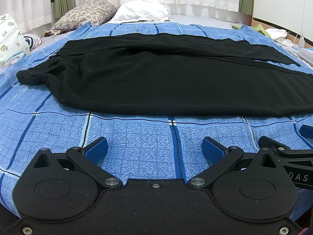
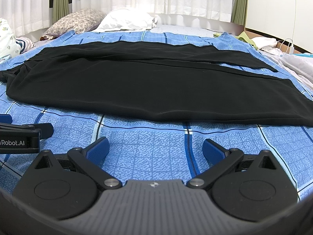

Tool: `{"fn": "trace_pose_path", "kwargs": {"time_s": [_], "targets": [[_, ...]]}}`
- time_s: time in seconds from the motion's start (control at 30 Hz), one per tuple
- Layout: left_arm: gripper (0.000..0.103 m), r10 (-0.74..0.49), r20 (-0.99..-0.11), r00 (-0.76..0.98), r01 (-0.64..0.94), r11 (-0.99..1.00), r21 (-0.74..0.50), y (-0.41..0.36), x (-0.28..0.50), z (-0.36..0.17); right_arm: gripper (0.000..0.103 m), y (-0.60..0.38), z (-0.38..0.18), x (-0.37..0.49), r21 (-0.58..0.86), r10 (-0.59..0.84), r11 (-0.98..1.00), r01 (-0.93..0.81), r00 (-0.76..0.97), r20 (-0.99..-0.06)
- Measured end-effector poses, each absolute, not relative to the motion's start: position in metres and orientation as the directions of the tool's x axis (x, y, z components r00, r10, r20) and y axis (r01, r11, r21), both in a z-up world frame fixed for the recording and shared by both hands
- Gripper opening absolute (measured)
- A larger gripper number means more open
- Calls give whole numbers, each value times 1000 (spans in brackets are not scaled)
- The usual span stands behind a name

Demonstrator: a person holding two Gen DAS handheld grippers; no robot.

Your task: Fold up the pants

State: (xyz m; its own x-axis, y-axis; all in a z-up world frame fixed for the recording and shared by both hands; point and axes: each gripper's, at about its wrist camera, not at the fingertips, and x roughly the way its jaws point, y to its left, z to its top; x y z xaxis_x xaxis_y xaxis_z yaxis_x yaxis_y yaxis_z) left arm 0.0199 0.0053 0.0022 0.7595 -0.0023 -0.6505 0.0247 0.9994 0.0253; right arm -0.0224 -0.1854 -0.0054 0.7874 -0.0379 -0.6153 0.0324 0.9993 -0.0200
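Black pants lie spread across a blue checked blanket on a bed, waistband to the left and legs running right; they also show in the right wrist view. My left gripper is open and empty, low over the blanket just in front of the pants' near edge. My right gripper is open and empty, beside it to the right, also short of the near edge. Each gripper shows at the edge of the other's view.
A floral pillow and a white pillow lie at the head of the bed before white curtains. Clothes and a patterned cushion sit at the left. White cloth and a cable lie at the right.
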Motion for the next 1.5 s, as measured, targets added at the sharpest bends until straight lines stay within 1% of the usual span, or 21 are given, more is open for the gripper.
{"fn": "trace_pose_path", "kwargs": {"time_s": [0.07, 0.43, 0.47, 1.5], "targets": [[103, -2, -654, 756, 25, 999, 26, 3, 11, 3, 103, -185, -6, -22, -20, -38, 999, 32, 788, -615], [103, -2, -653, 757, 25, 999, 25, 5, 21, 4, 103, -185, -5, -23, -21, -38, 999, 32, 788, -614], [103, -2, -653, 757, 25, 999, 27, 2, 11, 3, 103, -185, -5, -23, -21, -38, 999, 32, 788, -614], [103, -1, -653, 758, 26, 999, 28, 4, 12, 1, 103, -185, -5, -25, -22, -39, 999, 33, 790, -612]]}}
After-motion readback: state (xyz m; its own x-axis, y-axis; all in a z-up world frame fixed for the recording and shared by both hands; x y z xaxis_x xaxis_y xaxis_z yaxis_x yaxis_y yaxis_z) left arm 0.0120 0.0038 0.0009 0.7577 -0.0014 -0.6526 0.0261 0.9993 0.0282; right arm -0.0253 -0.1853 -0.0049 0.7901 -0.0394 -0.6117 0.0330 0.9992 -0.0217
